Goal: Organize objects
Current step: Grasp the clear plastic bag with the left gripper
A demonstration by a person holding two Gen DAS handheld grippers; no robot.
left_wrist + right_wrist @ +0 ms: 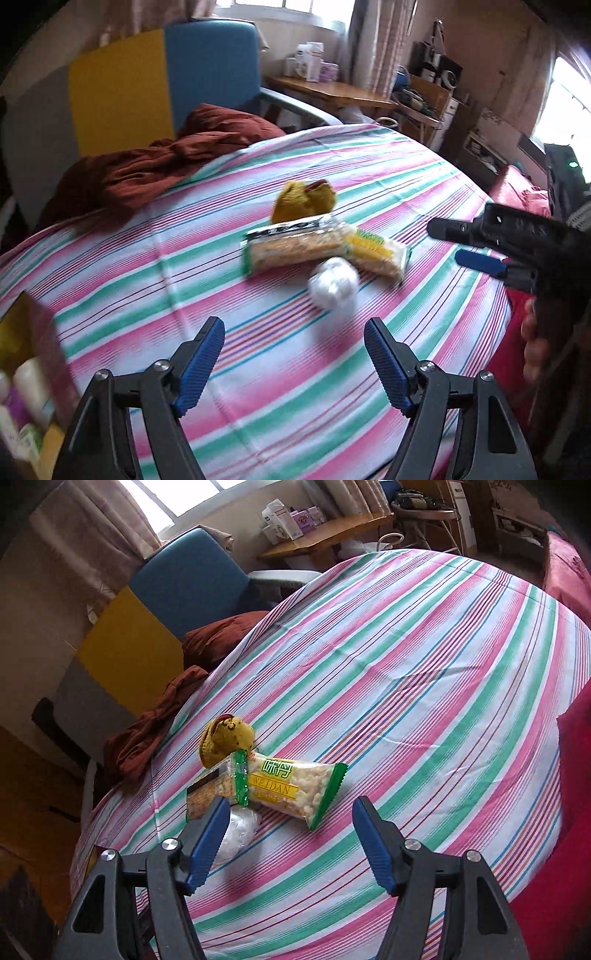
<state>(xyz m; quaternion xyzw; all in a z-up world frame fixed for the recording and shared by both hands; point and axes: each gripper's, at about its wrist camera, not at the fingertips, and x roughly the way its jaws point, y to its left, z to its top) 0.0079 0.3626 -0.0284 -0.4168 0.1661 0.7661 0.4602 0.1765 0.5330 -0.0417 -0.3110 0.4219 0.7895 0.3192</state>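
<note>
On the striped bedsheet (229,369) lies a small heap. A yellow plush toy (304,201) sits behind two snack packets. One packet (295,247) shows crackers. The other is a green-edged WEIDAN packet (295,792). A white crumpled plastic ball (334,282) lies in front of them. My left gripper (295,339) hangs open just short of the white ball, nothing between its blue pads. My right gripper (290,812) is open over the sheet near the WEIDAN packet and touches nothing. Its left finger (208,830) hides part of the white ball (240,830). The left wrist view shows the right gripper (445,242) coming in from the right.
A rust-red quilt (147,166) is bunched at the bed's far left. An open box (40,343) holding bottles stands at the near left. Blue and yellow panels (147,77), a wooden desk (332,90) with cartons and a red blanket (517,192) surround the bed.
</note>
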